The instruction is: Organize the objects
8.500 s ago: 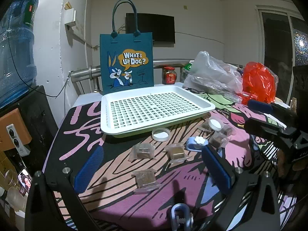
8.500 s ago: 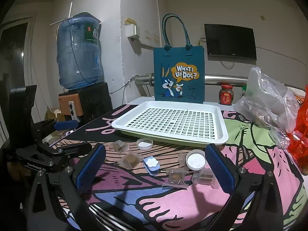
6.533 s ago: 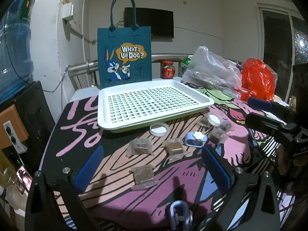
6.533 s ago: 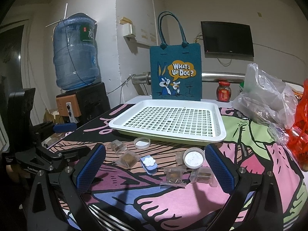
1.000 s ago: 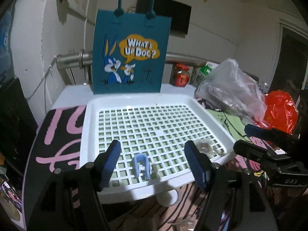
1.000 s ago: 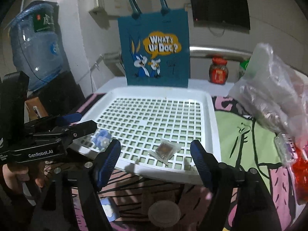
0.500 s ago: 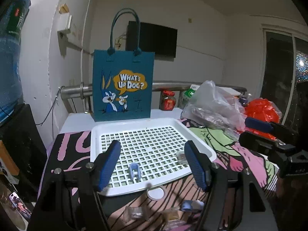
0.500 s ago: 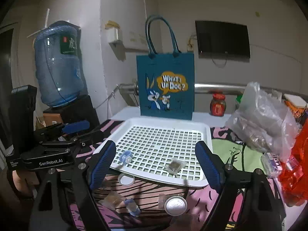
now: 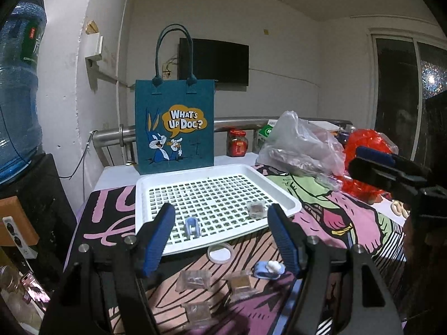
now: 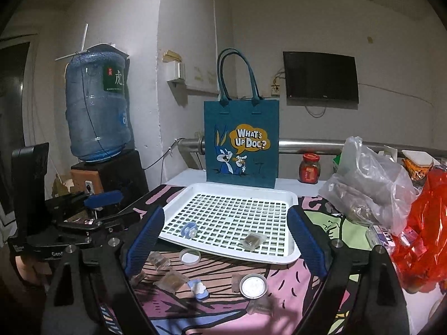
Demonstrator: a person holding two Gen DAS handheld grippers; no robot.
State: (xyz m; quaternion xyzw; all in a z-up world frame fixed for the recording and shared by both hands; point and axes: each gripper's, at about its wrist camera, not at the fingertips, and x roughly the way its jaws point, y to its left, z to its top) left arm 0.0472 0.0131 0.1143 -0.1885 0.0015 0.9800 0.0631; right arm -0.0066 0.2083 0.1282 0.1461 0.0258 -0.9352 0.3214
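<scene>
A white slotted tray (image 9: 282, 192) (image 10: 290, 195) sits on the patterned tablecloth. In it lie a blue clip (image 9: 192, 226) (image 10: 188, 230) and a clear packet with a brown block (image 9: 256, 209) (image 10: 252, 240). On the cloth in front lie a small round lid (image 9: 220, 253) (image 10: 190, 256), a blue clip with a white flower (image 9: 267, 269) (image 10: 199, 287), several clear packets (image 9: 195, 279) (image 10: 170, 279) and a round tin (image 10: 253, 286). My left gripper (image 9: 220, 237) and right gripper (image 10: 223, 240) are both open, empty, held above the table's near side.
A teal "What's Up Doc?" bag (image 9: 174, 136) (image 10: 241, 145) stands behind the tray. A red jar (image 10: 309, 168), a clear plastic bag (image 10: 371, 184) and a red bag (image 10: 424, 229) crowd the right. A water bottle (image 10: 97, 111) stands at the left.
Both grippers have drawn back and up from the tray, empty. The blue clip and one packet, earlier on the cloth, now lie in the tray.
</scene>
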